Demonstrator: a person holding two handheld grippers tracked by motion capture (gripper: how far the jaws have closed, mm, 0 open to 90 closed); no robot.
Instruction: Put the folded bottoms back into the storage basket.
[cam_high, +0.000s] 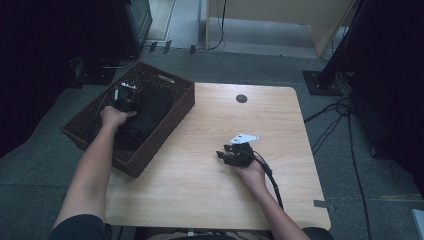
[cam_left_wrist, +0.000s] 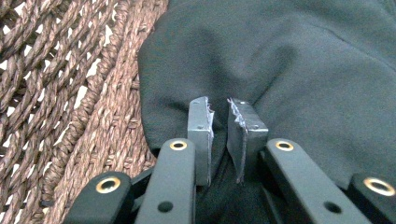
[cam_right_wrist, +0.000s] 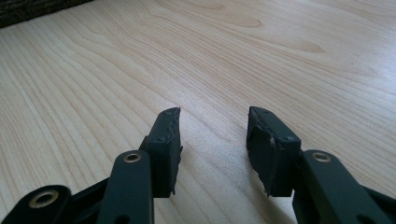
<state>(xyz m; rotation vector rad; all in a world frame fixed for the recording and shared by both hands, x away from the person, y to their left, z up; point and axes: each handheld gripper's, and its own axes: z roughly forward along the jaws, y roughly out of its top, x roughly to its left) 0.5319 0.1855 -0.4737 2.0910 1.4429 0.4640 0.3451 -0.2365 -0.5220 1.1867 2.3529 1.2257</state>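
Basket (cam_high: 167, 114) on table (cam_high: 210, 190), left tongs (cam_left_wrist: 219, 122) pinching black cloth (cam_left_wrist: 289, 60) inside, right tongs (cam_right_wrist: 212, 140) apart over bare wood.

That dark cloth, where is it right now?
In the high view the dark cloth lies inside the wicker basket at the table's left edge, pinched by the left gripper.

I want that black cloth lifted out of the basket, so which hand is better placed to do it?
Left. The left gripper is down in the wicker basket, its jaws pinching a fold of the black cloth. The right gripper rests open over the wooden table.
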